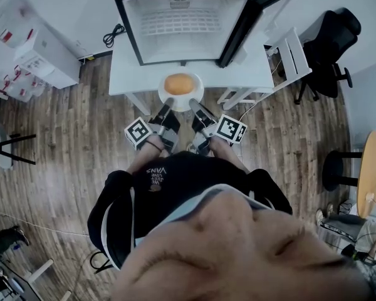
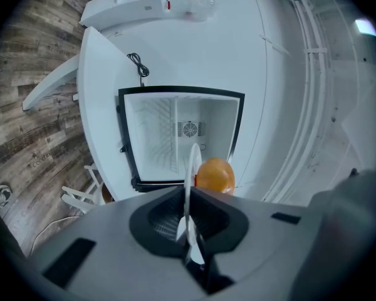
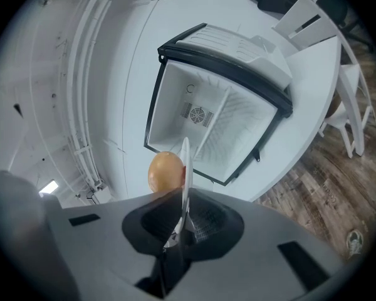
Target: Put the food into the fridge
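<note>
L claw [image 2: 189, 211], R claw [image 3: 183, 215] gripping plate [image 1: 197, 95], food [image 1: 179, 83]

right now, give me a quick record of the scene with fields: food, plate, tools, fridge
food: one round orange-brown item, lying on the plate
plate: white, held level in the air in front of the fridge
left tool: shut on the plate's near rim
right tool: shut on the plate's near rim, beside the left one
fridge: small, stands on a white table, nothing visible inside but a wire shelf
door: swung open
task state: food not yet in the fridge
</note>
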The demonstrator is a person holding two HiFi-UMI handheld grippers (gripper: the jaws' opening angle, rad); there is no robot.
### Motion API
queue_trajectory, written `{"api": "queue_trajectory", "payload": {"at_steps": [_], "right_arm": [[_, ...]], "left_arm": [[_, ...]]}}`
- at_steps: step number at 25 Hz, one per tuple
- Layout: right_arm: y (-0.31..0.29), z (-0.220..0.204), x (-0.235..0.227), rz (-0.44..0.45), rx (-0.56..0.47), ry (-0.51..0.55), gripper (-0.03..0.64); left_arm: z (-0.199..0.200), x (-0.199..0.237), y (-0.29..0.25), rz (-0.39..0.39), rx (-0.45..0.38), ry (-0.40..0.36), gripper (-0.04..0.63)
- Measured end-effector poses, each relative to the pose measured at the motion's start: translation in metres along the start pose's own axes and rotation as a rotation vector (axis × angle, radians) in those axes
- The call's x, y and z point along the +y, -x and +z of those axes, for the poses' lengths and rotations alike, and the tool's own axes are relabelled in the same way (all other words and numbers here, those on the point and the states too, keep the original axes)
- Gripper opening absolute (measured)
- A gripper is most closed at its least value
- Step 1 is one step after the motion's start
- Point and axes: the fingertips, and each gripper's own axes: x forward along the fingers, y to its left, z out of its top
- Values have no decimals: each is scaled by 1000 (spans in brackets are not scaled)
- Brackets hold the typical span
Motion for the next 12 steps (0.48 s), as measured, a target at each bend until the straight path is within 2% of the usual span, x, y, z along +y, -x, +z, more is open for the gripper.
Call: {"api": "queue_trajectory", "payload": {"at_steps": [3,12], "right_arm": [[-1,9,-8,-18,14,-6,28],[-10,38,-22,14,52,-1,28]], "left_arm": [[0,1,-10,1,-14,-4,34],[2,6,-39,4,-63,-11,34]]}}
